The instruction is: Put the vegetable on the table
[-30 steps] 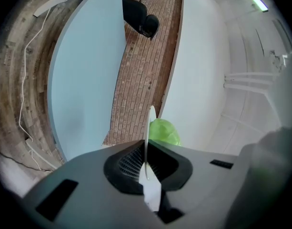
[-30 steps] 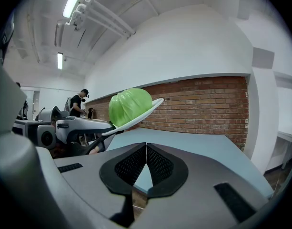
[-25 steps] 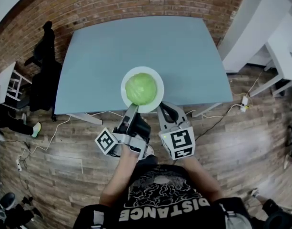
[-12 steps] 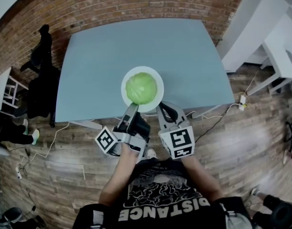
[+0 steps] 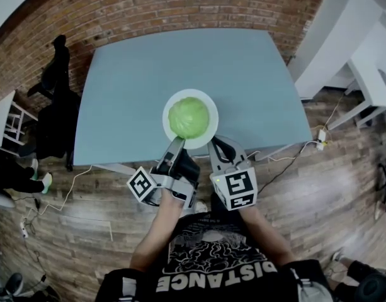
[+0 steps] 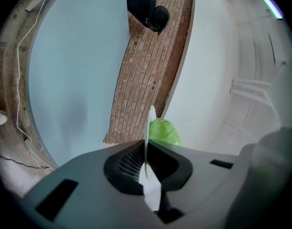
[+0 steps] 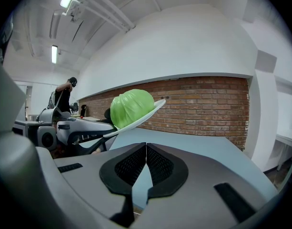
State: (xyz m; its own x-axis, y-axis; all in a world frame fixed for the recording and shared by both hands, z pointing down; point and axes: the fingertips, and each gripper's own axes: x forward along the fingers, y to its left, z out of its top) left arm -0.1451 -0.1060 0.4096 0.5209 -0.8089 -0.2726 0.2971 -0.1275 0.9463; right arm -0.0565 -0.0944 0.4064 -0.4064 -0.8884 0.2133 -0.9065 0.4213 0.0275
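Observation:
A green cabbage rests on a white plate above the near edge of the blue table. My left gripper is shut on the plate's near rim. In the left gripper view the plate shows edge-on between the jaws of the left gripper, with the cabbage just past it. My right gripper sits beside the plate's right side, shut on nothing. In the right gripper view the right gripper has its pads together, and the tilted plate with the cabbage is up to the left.
A brick wall stands behind the table. A black chair with dark clothing is at the table's left end. White furniture stands at the right. Cables lie on the wooden floor in front of the table.
The plate with the cabbage and both grippers have edged slightly forward over the table's near edge. The left gripper's hold on the plate is unchanged.

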